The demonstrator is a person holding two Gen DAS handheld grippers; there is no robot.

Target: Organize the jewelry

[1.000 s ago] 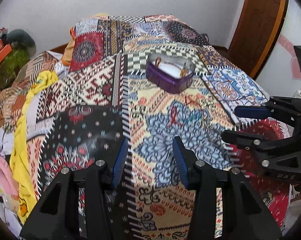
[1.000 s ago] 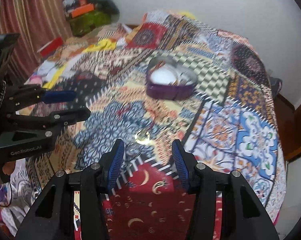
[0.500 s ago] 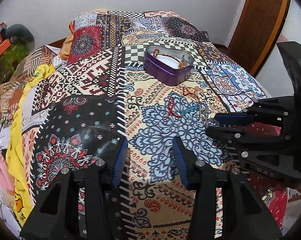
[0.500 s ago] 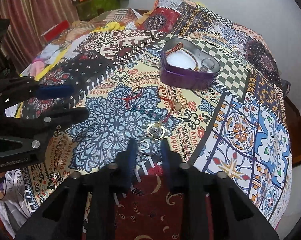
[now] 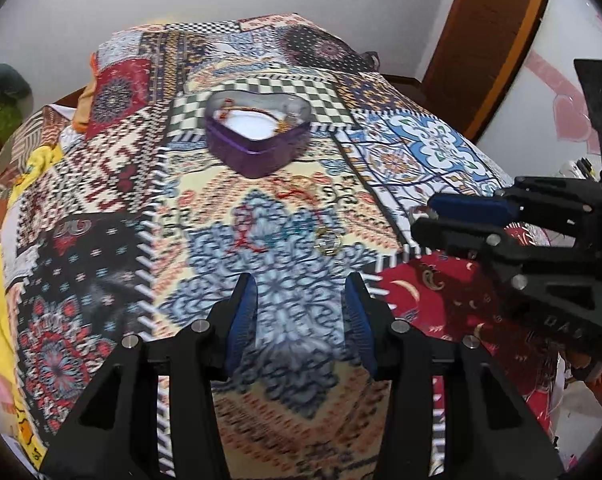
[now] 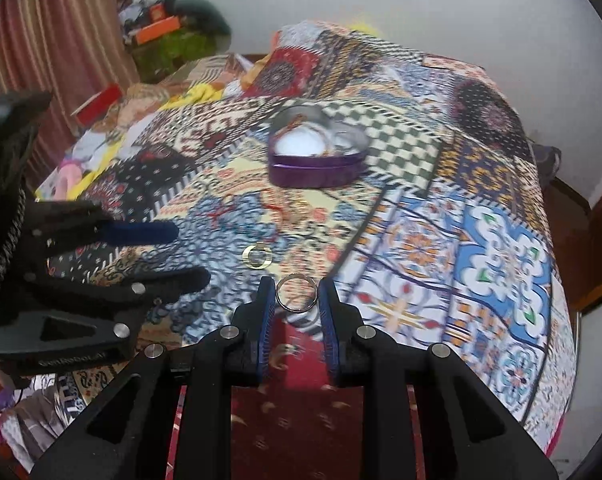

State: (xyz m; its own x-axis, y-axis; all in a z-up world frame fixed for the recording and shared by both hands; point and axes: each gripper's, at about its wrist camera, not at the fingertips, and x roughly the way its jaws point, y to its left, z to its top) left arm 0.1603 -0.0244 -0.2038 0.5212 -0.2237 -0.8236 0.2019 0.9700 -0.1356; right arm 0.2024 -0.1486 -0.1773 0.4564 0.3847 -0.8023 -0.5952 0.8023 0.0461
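Note:
A purple heart-shaped tin [image 5: 257,140] stands open on the patchwork bedspread, with several pieces of jewelry inside; it also shows in the right wrist view [image 6: 317,152]. My right gripper [image 6: 297,294] is shut on a silver ring [image 6: 296,298], held just above the bedspread. A gold ring [image 6: 257,257] lies on the spread just beyond it, and also shows in the left wrist view [image 5: 328,240]. Red string bracelets [image 5: 247,232] lie near the middle of the bed. My left gripper [image 5: 299,300] is open and empty above the blue patch.
The bedspread [image 5: 101,200] covers the whole bed. Clutter and a green bag [image 6: 173,48] sit at the far left by a curtain. A wooden door [image 5: 485,40] stands at the right. The bed's edge falls away on the right [image 6: 557,360].
My right gripper closed on the silver ring and lifted it slightly. The left gripper shifted a little closer toward the tin and stays open.

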